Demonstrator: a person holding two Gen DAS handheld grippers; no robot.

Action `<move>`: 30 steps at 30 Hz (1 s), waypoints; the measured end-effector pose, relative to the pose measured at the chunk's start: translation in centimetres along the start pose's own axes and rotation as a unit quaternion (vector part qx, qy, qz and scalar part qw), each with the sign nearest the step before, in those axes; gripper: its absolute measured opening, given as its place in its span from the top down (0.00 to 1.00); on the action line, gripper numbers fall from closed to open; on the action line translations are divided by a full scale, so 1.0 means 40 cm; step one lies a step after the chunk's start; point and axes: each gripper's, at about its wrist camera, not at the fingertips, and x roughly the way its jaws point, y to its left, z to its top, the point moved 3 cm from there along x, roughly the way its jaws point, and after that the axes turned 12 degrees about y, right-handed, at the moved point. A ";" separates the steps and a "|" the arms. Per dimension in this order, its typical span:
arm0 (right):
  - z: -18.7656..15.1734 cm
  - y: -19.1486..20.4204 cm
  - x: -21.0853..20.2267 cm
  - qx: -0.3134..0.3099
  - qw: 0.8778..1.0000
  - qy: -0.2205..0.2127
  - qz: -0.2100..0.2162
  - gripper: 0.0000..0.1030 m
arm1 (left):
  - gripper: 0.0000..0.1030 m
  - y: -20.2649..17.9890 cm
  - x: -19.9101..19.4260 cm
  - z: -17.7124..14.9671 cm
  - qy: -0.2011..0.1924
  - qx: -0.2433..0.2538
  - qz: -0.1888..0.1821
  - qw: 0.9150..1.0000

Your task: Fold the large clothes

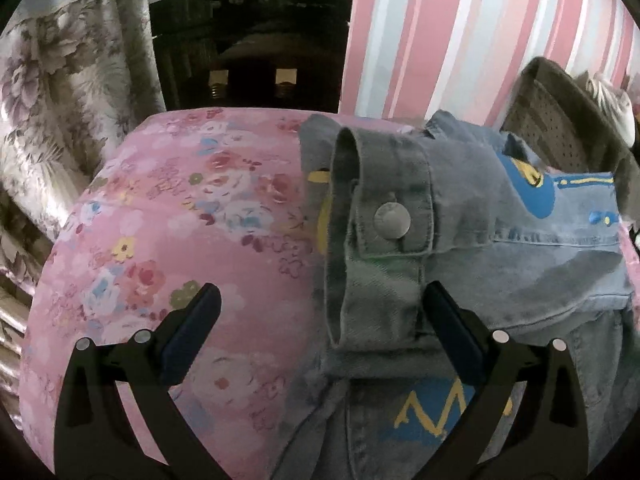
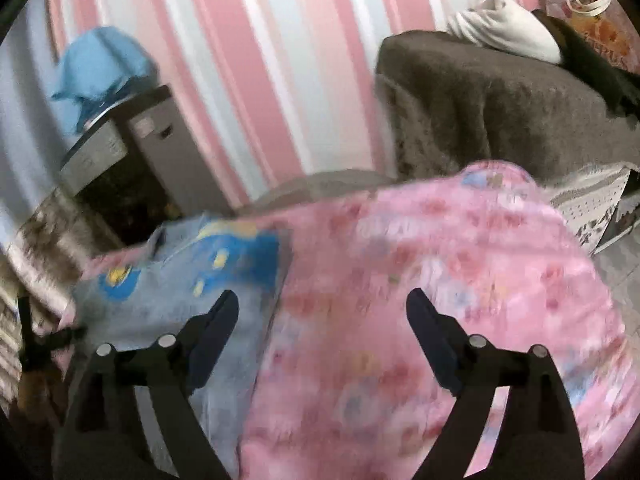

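While both tools gape, grasping nothing, we log: left gripper (image 1: 320, 308) angled down over denim jacket (image 1: 460, 240) cuff near pink floral cover's (image 1: 160, 240) far edge; right gripper (image 2: 322, 312) hovering above cover.

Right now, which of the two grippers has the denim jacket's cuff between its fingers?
The left gripper: the grey-blue denim jacket's snap-button cuff lies between its open fingers. The right gripper is open over pink floral bedding.

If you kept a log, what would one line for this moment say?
task: fold denim jacket | surface: pink floral sheet | left gripper: open, over jacket cuff | right gripper: open, holding nothing | right view: blurred
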 end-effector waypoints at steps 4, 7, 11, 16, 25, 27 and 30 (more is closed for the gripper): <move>-0.138 0.009 -0.009 -0.002 1.000 0.018 -0.013 0.16 | 0.03 0.006 -0.073 -0.046 -0.016 0.004 0.000 1.000; -0.248 0.038 -0.031 -0.001 0.999 0.036 -0.011 0.16 | 0.03 0.012 -0.161 -0.118 -0.042 0.015 0.016 0.999; -0.350 0.076 -0.089 -0.015 0.999 0.031 -0.004 0.16 | 0.03 0.041 -0.244 -0.231 -0.056 0.019 0.047 0.997; -0.448 0.111 -0.124 -0.024 0.999 0.047 0.007 0.16 | 0.03 0.084 -0.280 -0.366 -0.038 0.021 0.060 0.997; -0.531 0.181 -0.104 -0.035 0.991 0.098 0.089 0.16 | 0.03 0.153 -0.263 -0.495 0.006 -0.014 0.065 0.998; -0.552 0.210 -0.098 -0.060 0.988 0.114 0.089 0.16 | 0.03 0.149 -0.245 -0.507 0.025 -0.018 0.039 0.999; -0.585 0.242 -0.076 -0.095 0.982 0.136 0.091 0.59 | 0.03 0.147 -0.235 -0.514 0.037 -0.025 -0.004 0.999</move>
